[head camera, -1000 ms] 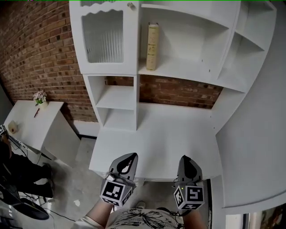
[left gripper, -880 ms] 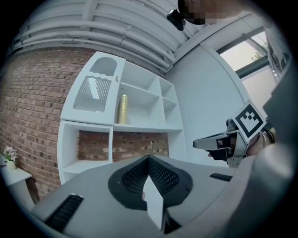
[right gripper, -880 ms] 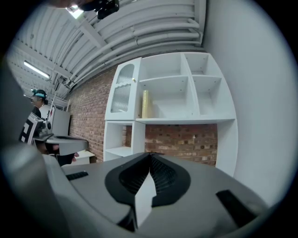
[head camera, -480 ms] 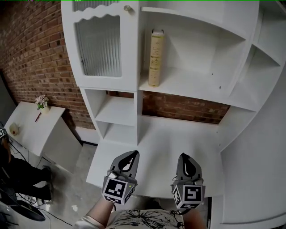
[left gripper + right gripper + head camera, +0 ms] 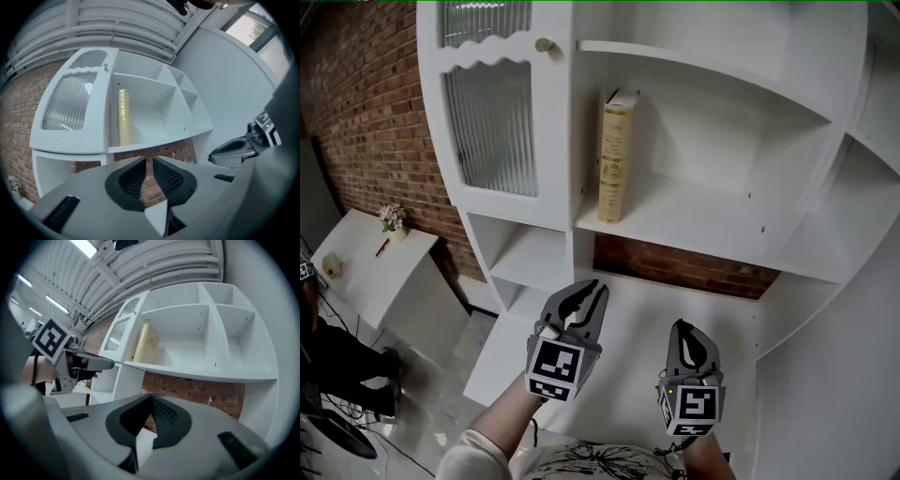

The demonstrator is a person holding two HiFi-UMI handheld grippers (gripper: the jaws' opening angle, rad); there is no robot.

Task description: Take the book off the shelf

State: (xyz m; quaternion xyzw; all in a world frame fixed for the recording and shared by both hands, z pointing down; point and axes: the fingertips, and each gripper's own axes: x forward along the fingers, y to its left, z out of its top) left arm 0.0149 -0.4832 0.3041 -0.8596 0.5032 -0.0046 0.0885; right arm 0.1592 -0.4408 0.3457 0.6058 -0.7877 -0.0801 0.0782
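Observation:
A tall cream-yellow book (image 5: 617,155) stands upright at the left end of a white open shelf (image 5: 703,223), against the divider. It also shows in the left gripper view as the book (image 5: 123,117) and in the right gripper view as the book (image 5: 143,344). My left gripper (image 5: 584,298) is raised over the desk, well below and in front of the book. Its jaws are opening, a narrow gap shows between the fingertips, and nothing is between them. My right gripper (image 5: 684,330) hangs lower to the right, shut and empty.
A ribbed-glass cabinet door (image 5: 487,127) with a brass knob (image 5: 543,45) is left of the book. White desk top (image 5: 633,319) lies below, brick wall (image 5: 366,103) behind. A small white table (image 5: 366,258) with a flower pot (image 5: 392,217) stands at left, beside a person (image 5: 328,361).
The shelf and book have grown larger and lower in the head view. My left gripper has risen toward the shelf and its jaws have parted slightly. The right gripper has stayed low.

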